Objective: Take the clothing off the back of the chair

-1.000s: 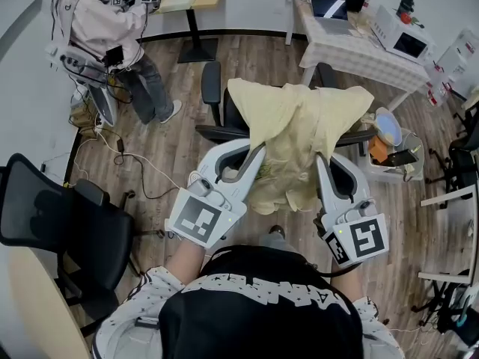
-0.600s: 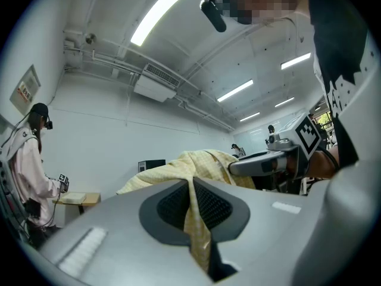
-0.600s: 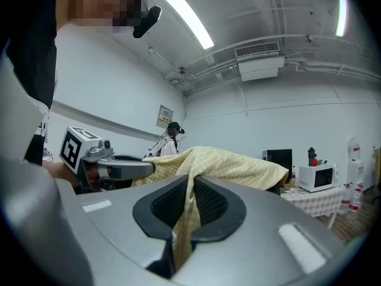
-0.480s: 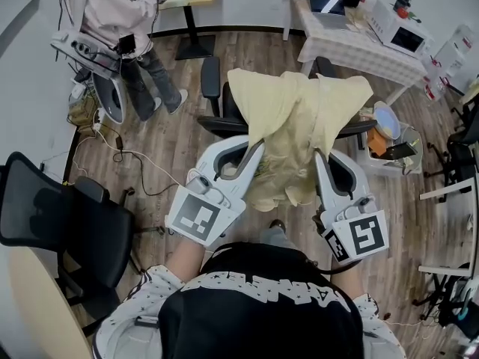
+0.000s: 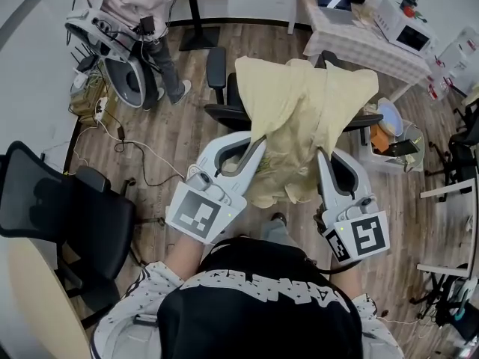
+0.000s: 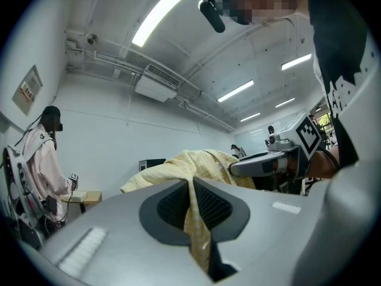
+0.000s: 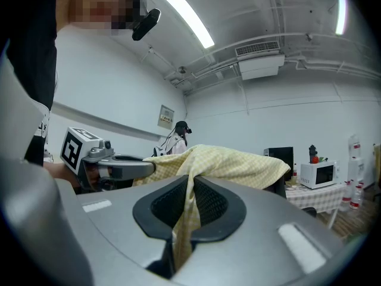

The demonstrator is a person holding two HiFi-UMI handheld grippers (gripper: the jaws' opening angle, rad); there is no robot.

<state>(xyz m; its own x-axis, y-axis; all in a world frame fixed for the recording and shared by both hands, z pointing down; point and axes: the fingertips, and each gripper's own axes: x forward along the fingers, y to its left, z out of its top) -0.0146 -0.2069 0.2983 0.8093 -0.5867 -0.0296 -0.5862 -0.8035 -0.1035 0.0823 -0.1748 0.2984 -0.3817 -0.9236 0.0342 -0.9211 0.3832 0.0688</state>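
The pale yellow garment (image 5: 299, 111) hangs over the back of the black chair (image 5: 216, 73). I'd raise both pinched folds together, level, until the cloth clears the chair's back, then draw away so nothing snags. On the chair's near side, the left gripper (image 5: 257, 146) and right gripper (image 5: 323, 155) each clamp a fold of it.

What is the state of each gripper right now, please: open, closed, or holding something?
Left gripper: closed on a fold of the yellow garment.
Right gripper: closed on another fold of the same garment.
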